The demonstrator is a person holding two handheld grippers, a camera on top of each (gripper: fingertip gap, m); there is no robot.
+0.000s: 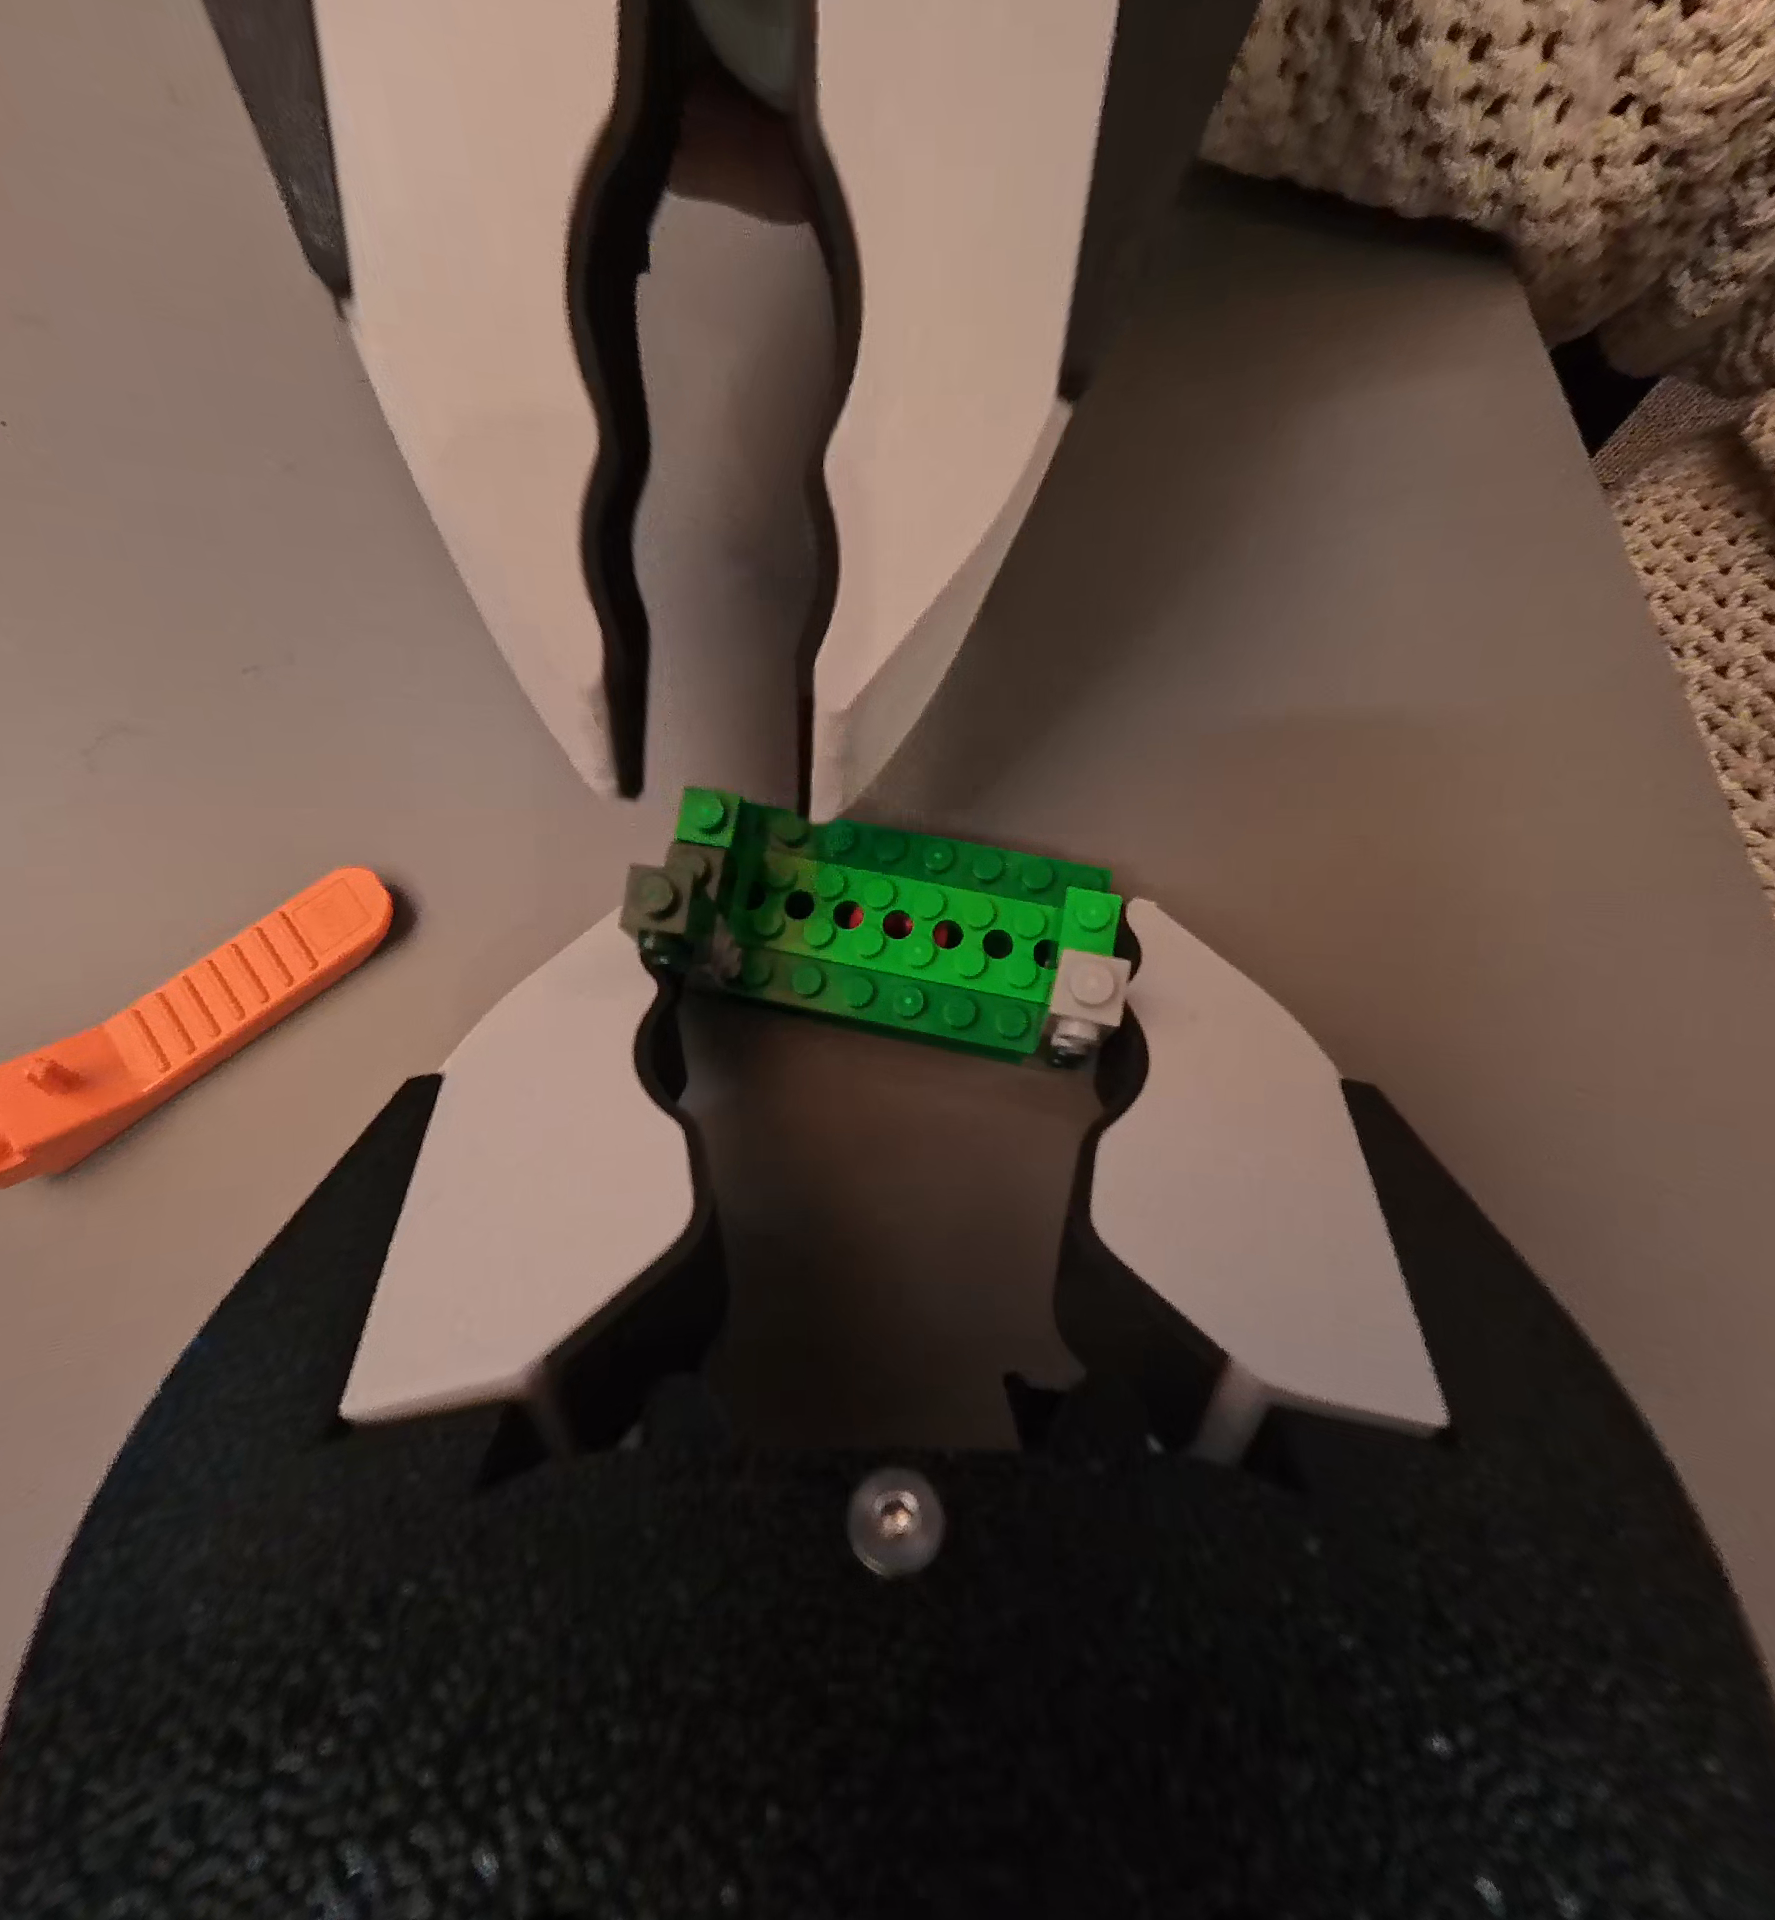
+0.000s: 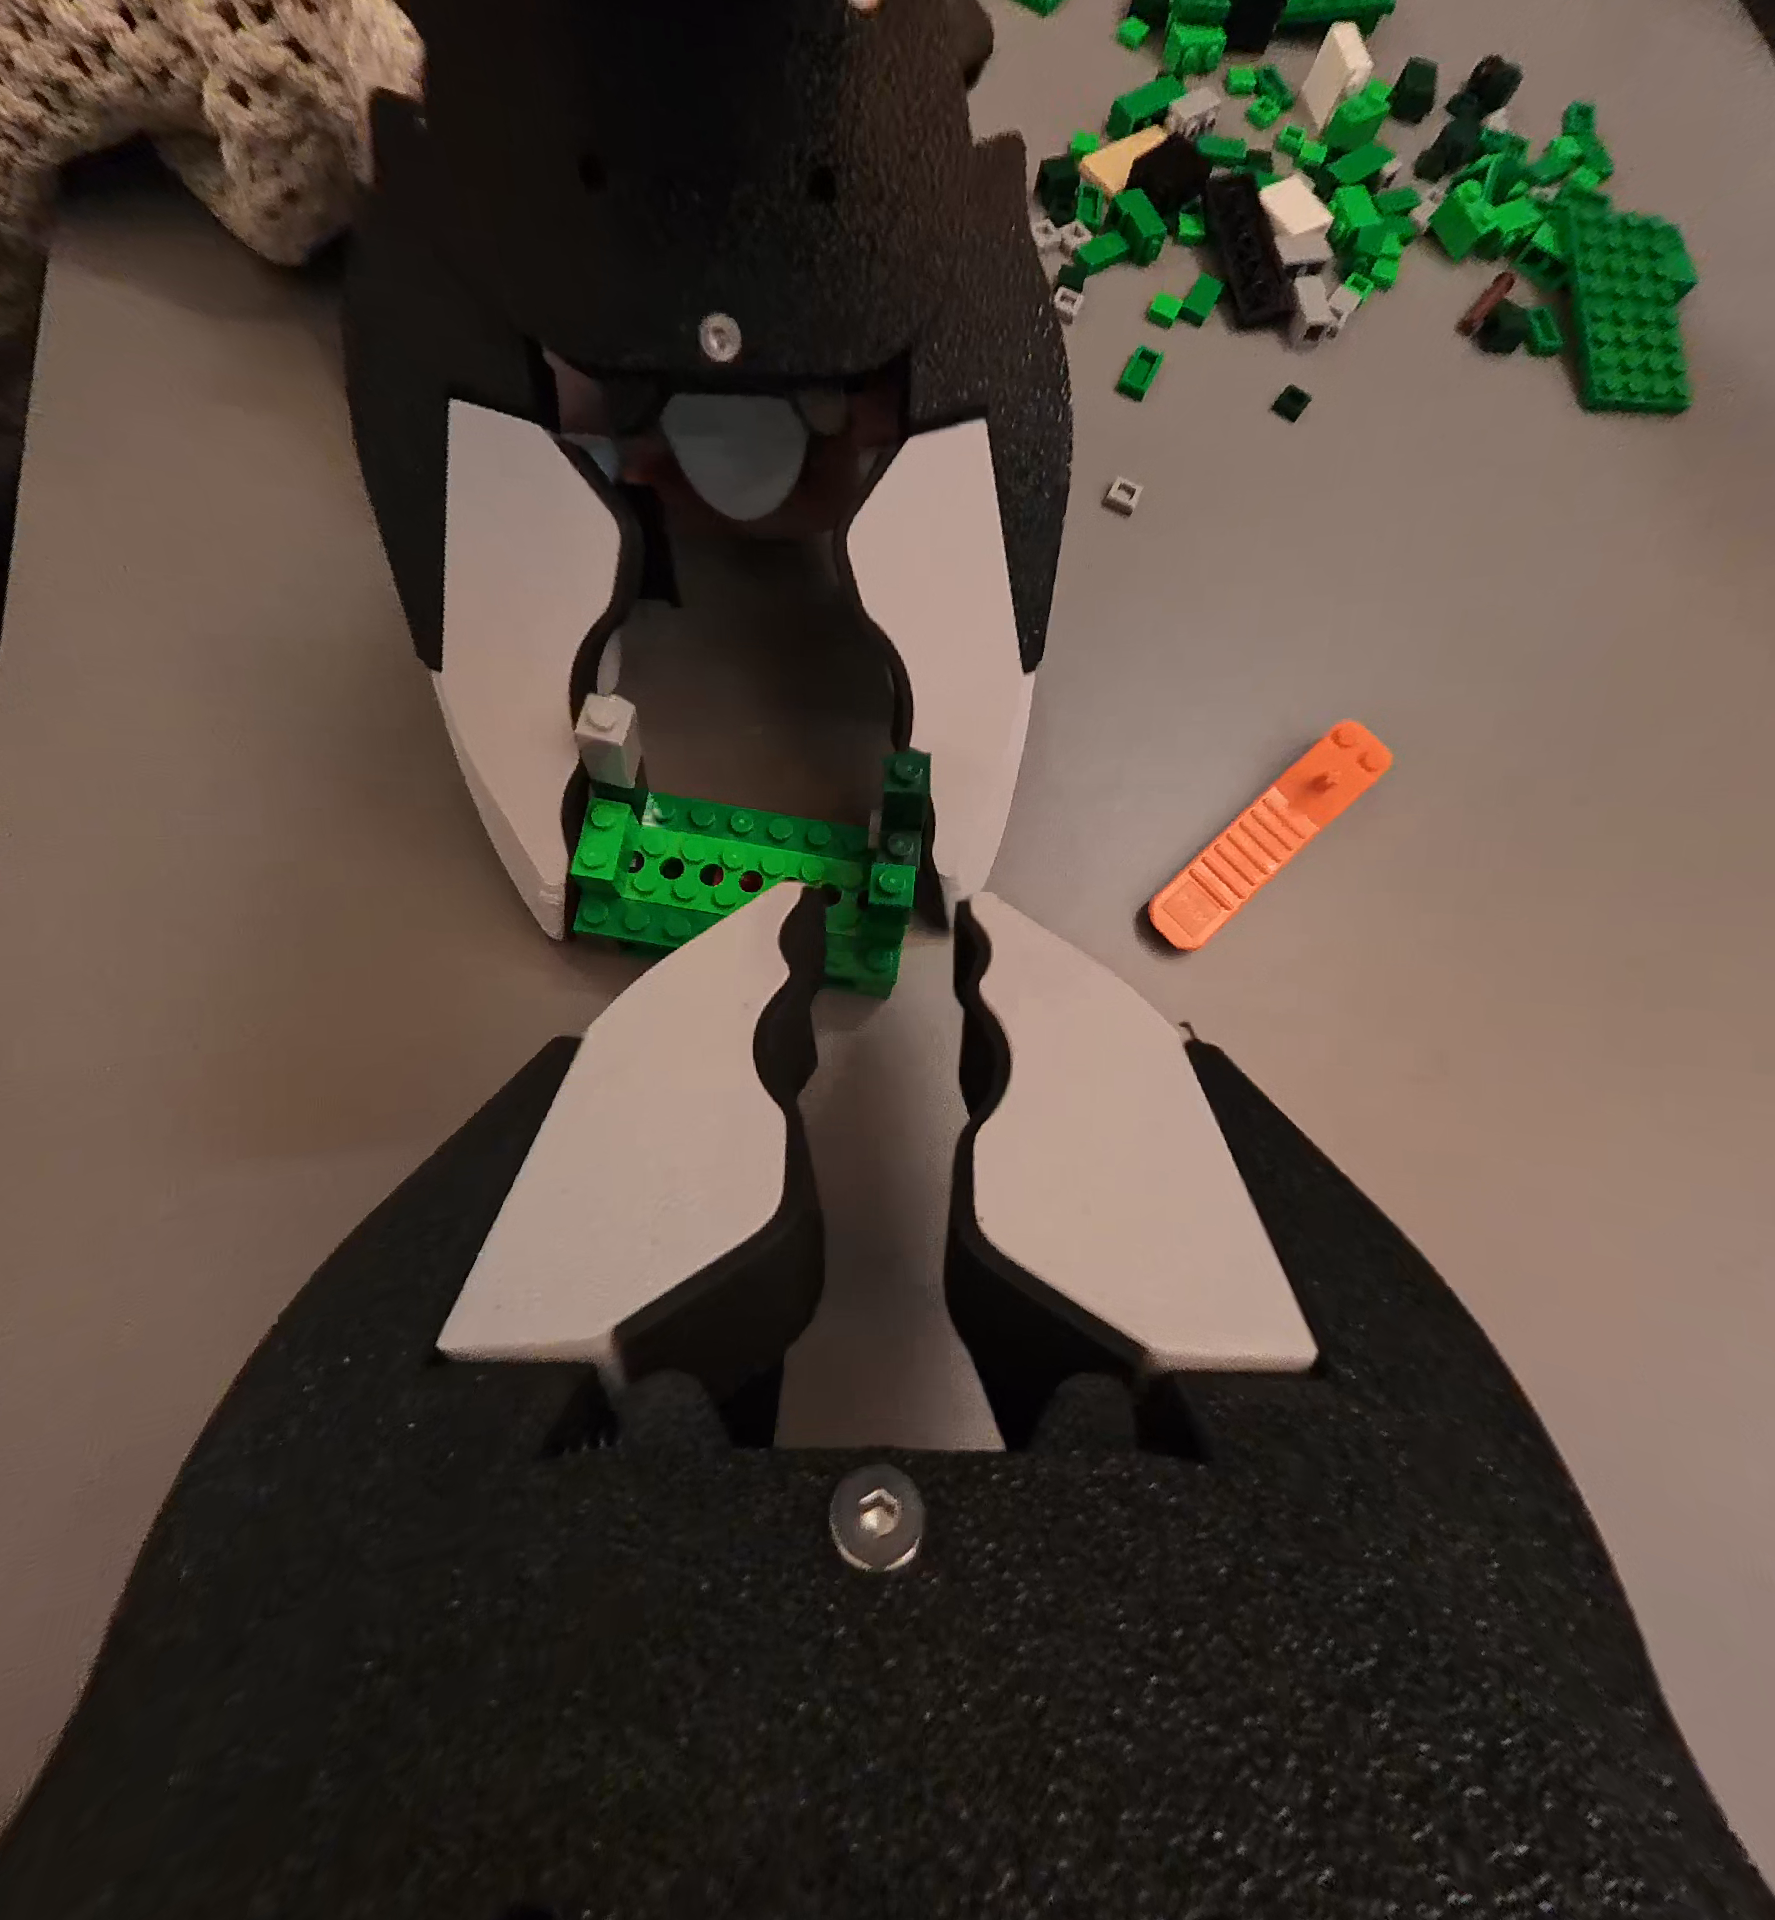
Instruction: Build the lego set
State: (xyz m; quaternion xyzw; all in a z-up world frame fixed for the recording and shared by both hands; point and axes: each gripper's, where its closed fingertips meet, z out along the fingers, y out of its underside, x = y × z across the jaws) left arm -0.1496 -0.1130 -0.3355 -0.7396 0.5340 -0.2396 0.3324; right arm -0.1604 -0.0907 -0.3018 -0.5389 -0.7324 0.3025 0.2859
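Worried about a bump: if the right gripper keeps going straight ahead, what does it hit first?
Most likely the green lego build, directly ahead of the right gripper, with the left gripper clamping it just beyond.

A green lego assembly (image 1: 893, 930) is sitting flat on the grey counter (image 1: 1278, 727): a long studded base with a row of round holes down its middle, red showing through some. Short posts are standing at its ends, one carrying a light grey brick (image 1: 1096, 985). A pile of loose bricks (image 2: 1382, 177), mostly green, is lying well apart.
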